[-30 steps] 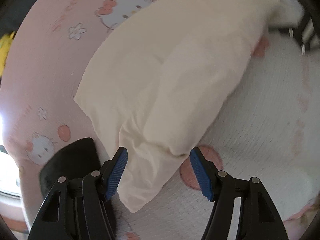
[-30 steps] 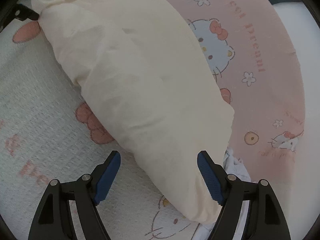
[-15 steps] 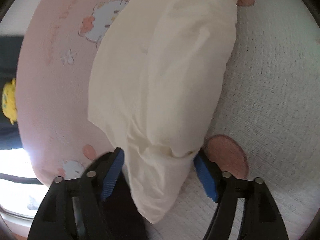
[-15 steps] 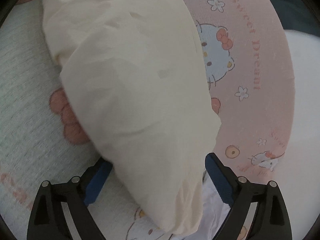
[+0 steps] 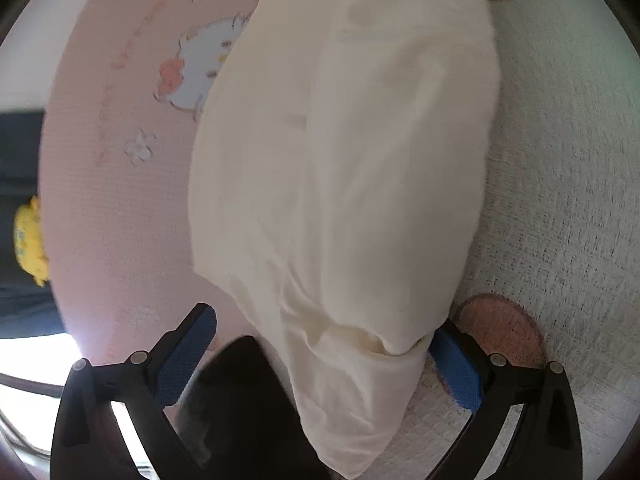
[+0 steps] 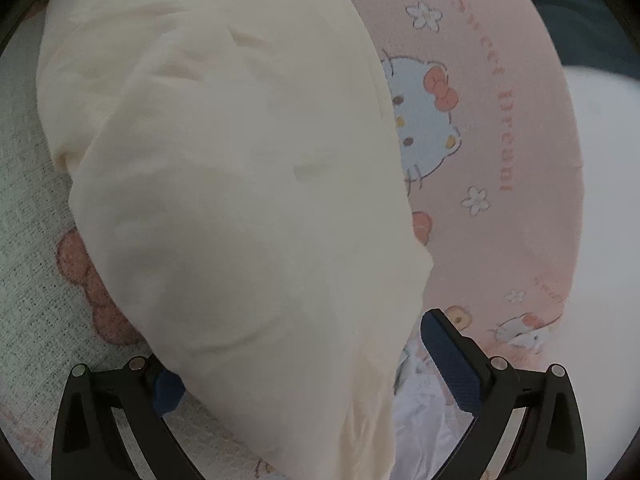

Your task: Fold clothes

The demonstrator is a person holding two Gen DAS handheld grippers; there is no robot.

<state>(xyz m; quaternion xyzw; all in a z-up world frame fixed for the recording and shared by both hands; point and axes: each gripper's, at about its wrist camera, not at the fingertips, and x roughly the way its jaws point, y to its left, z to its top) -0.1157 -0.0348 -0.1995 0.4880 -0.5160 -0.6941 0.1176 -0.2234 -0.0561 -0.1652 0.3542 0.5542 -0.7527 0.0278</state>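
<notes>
A cream garment (image 5: 344,184), folded into a long soft bundle, lies on a blanket (image 5: 560,200) and runs from the top of the left wrist view down to its bottom edge, where its narrow end drops between the two blue pads of the left tongs (image 5: 320,352). Those jaws are opening: the left pad (image 5: 188,356) stands clear of the cloth with pink blanket showing between, while the right pad (image 5: 452,368) sits just at the edge of the bundle, partly covered by an overhanging fold, and whether it touches cannot be told. A dark blurred shape (image 5: 240,408) fills the lower left of that view between the left pad and the cloth. The blanket is pink with a cartoon cat (image 5: 200,72), small flowers and lettering on the left of the frame, and pale textured weave with a salmon patch (image 5: 504,328) on the right. A yellow object (image 5: 30,240) shows at the far left edge. In the right wrist view the same garment (image 6: 224,208) fills the left and middle of the frame, its lower end hanging down between the pads of the right tongs (image 6: 304,372). These jaws are opening too: the right pad (image 6: 452,364) is apart from the cloth, and the left pad (image 6: 168,392) is mostly hidden under the bundle. White cloth (image 6: 424,412) lies beneath, at the bottom right of centre.
</notes>
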